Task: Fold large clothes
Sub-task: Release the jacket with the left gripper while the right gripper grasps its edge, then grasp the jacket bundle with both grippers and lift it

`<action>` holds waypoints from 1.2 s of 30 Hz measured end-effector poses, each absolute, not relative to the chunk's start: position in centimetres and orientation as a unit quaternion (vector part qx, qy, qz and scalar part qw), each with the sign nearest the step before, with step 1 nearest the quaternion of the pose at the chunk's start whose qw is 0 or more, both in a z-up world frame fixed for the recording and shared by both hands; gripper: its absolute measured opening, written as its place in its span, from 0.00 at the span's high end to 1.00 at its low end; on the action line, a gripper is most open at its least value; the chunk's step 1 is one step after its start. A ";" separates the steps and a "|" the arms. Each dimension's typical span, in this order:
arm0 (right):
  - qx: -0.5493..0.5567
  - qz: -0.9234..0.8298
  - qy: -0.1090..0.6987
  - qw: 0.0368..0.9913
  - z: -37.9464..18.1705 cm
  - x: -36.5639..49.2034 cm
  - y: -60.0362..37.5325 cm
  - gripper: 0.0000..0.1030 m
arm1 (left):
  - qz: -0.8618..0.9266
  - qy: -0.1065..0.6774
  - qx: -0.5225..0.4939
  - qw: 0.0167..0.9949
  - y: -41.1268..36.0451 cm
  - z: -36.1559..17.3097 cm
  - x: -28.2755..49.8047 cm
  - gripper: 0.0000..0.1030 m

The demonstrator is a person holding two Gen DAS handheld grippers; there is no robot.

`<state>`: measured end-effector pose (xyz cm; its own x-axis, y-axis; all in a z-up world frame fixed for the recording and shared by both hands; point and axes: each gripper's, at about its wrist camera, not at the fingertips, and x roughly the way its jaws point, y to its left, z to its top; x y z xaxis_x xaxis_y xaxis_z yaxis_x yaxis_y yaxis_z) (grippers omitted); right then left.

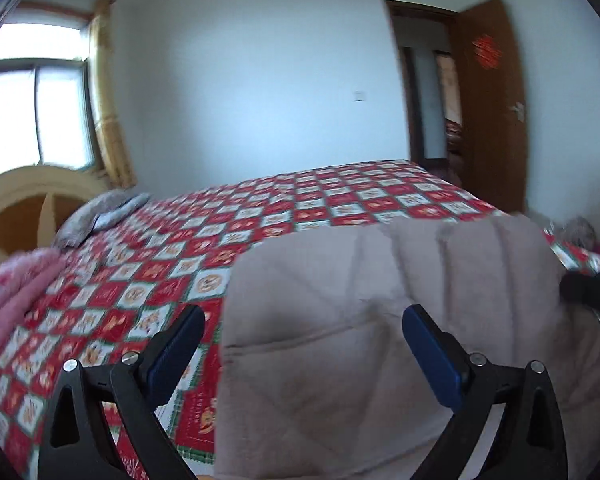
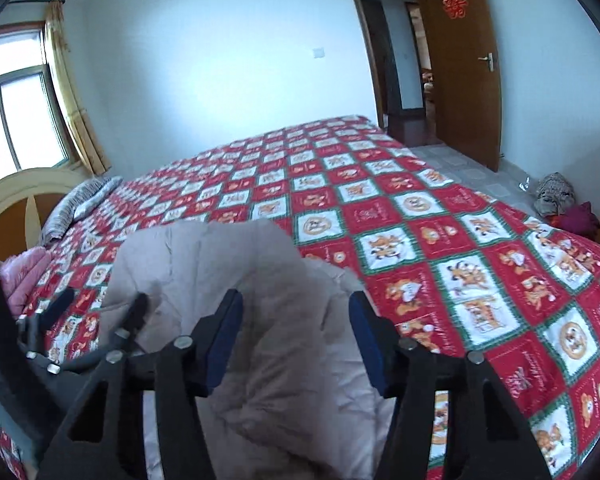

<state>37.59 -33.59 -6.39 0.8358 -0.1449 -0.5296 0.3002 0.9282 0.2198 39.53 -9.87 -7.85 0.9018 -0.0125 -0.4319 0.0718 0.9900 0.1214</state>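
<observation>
At near edge of bed (image 2: 480, 240): beige padded coat (image 2: 228, 280), bunched, part-folded at most. Right gripper (image 2: 296, 336) half-open, coat bulging between pads, seemingly not pinched. Left gripper (image 1: 304, 344) spread wide over coat, gripping nothing. Squaring and final folds left. Farther toward headboard edge: pink garment (image 2: 24, 276), striped pillow (image 2: 80, 204).
</observation>
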 end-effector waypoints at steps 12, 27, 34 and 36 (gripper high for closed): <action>0.126 -0.138 0.322 0.928 -12.1 40.6 -33.9 0.44 | -0.039 0.316 0.030 0.948 -9.5 -12.9 43.6 0.01; 0.122 -0.146 0.344 0.920 -14.5 42.0 -33.8 0.40 | -0.045 0.337 0.026 0.940 -9.8 -14.9 44.5 0.01; 0.121 -0.150 0.348 0.918 -15.1 42.1 -33.8 0.39 | -0.044 0.345 0.035 0.937 -10.0 -15.3 44.8 0.01; 0.121 -0.151 0.349 0.917 -15.2 42.2 -33.8 0.39 | -0.043 0.347 0.038 0.936 -10.1 -15.4 44.9 0.01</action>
<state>42.24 -33.82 -15.21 0.7108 -0.1923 -0.6766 0.3608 0.9254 0.1161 44.86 -10.10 -15.42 0.7553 -0.0537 -0.6532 0.1065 0.9934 0.0415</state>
